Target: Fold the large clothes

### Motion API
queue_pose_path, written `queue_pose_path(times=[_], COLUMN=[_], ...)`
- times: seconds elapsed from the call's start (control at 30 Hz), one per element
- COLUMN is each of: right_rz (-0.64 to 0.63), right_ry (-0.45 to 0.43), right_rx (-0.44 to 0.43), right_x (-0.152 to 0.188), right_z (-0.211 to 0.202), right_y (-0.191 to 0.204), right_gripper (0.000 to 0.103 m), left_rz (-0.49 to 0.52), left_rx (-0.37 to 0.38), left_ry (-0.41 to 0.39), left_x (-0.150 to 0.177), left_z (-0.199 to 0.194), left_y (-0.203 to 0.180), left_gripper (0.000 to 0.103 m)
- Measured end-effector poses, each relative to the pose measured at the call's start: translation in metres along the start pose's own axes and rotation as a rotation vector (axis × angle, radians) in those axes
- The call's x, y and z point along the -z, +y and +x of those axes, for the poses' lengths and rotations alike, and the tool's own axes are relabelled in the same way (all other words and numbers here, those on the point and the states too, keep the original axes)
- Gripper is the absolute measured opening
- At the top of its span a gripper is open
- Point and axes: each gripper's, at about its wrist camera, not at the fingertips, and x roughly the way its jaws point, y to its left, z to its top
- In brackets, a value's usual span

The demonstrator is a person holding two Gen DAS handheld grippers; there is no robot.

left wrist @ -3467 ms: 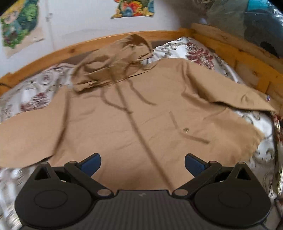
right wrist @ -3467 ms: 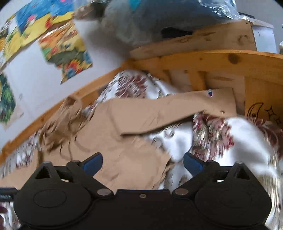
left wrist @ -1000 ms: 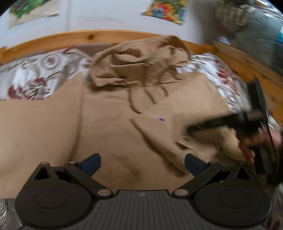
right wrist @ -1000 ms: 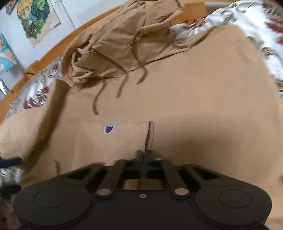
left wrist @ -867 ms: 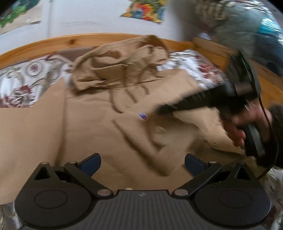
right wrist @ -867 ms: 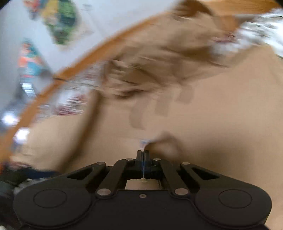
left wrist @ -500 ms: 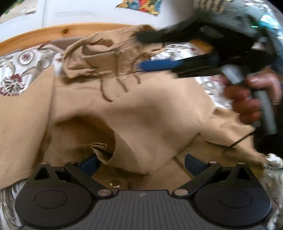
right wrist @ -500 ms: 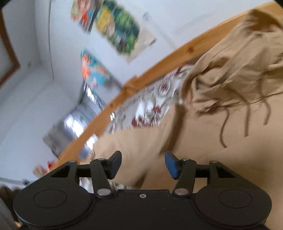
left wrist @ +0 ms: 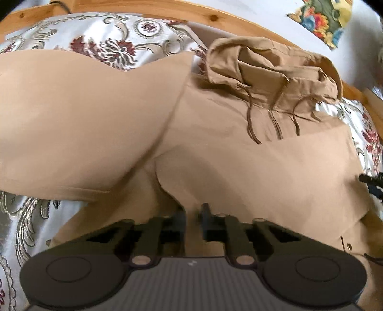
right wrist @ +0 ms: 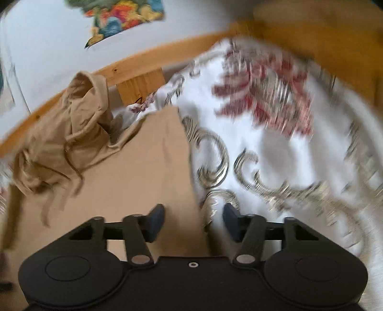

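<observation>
A large tan hooded jacket [left wrist: 239,167] lies spread on the bed, hood [left wrist: 270,71] bunched at the far side with drawstrings hanging. Its right sleeve is folded across the body; the left sleeve [left wrist: 71,119] stretches out to the left. My left gripper [left wrist: 192,215] is nearly shut, pinching a fold of the jacket fabric between its fingers. My right gripper [right wrist: 194,221] is open and empty, hovering over the jacket's right edge [right wrist: 184,167] where it meets the bedspread. The jacket also shows in the right wrist view [right wrist: 119,191]. A tip of the right gripper shows at the left wrist view's right edge [left wrist: 373,181].
A white bedspread with red and grey floral print [right wrist: 275,143] covers the bed. A wooden bed frame [left wrist: 167,9] runs along the far side and right [right wrist: 323,28]. Colourful posters hang on the white wall [right wrist: 124,16].
My right gripper let go of the folded sleeve, opened and swung out to the jacket's right edge. My left gripper moved down and closed on a fold of the jacket.
</observation>
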Motion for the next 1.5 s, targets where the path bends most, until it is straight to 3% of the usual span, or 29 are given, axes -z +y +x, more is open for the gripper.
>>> queue_pose_path(times=[0.03, 0.17, 0.3, 0.4, 0.5, 0.57, 0.67, 0.73, 0.87, 0.93, 1.0, 1.17, 1.33, 1.4, 1.5], right_rz=[-0.006, -0.089, -0.159, -0.169, -0.157, -0.117, -0.061, -0.028, 0.001, 0.011, 0.024, 0.047, 0.057, 0.062, 0.068], right_ry=[0.016, -0.067, -0.041, -0.062, -0.073, -0.089, -0.138, -0.159, -0.102, -0.091, -0.067, -0.063, -0.034, -0.016, 0.005], right_rx=[0.0, 0.053, 0.117, 0.135, 0.108, 0.065, 0.011, -0.005, -0.069, -0.082, -0.107, -0.103, -0.148, -0.15, -0.159], right_x=[-0.001, 0.0, 0.01, 0.018, 0.022, 0.028, 0.048, 0.063, 0.073, 0.075, 0.076, 0.085, 0.1, 0.103, 0.104], right_z=[0.003, -0.012, 0.001, 0.003, -0.015, -0.036, -0.073, -0.09, -0.097, -0.099, -0.102, -0.117, -0.117, -0.111, -0.103], right_y=[0.003, 0.019, 0.022, 0.023, 0.023, 0.023, 0.023, 0.023, 0.03, 0.037, 0.043, 0.053, 0.054, 0.055, 0.057], right_gripper=[0.008, 0.004, 0.003, 0.006, 0.02, 0.021, 0.03, 0.049, 0.057, 0.081, 0.091, 0.098, 0.101, 0.101, 0.101], left_rz=[0.004, 0.044, 0.116, 0.121, 0.08, 0.032, -0.047, -0.071, -0.142, -0.187, -0.235, -0.337, -0.545, -0.63, -0.757], left_rx=[-0.006, -0.045, -0.128, -0.135, -0.122, -0.063, -0.06, -0.088, -0.165, -0.228, -0.283, -0.431, -0.521, -0.52, -0.494], left_ry=[-0.012, -0.115, -0.027, -0.047, -0.018, 0.011, -0.027, -0.039, -0.105, -0.164, -0.234, -0.392, -0.422, -0.405, -0.412], left_x=[0.001, 0.003, 0.007, 0.012, 0.01, 0.01, 0.016, 0.019, 0.021, 0.021, 0.018, 0.001, -0.026, -0.032, -0.035], left_z=[-0.001, -0.017, 0.011, 0.014, 0.011, 0.003, -0.019, -0.032, -0.067, -0.087, -0.108, -0.149, -0.163, -0.162, -0.155], left_y=[0.0, -0.013, -0.024, -0.026, -0.022, -0.014, -0.006, 0.0, 0.026, 0.045, 0.068, 0.126, 0.188, 0.207, 0.227], left_gripper=[0.001, 0.001, 0.001, 0.003, 0.028, 0.078, 0.091, 0.093, 0.098, 0.099, 0.101, 0.102, 0.102, 0.095, 0.075])
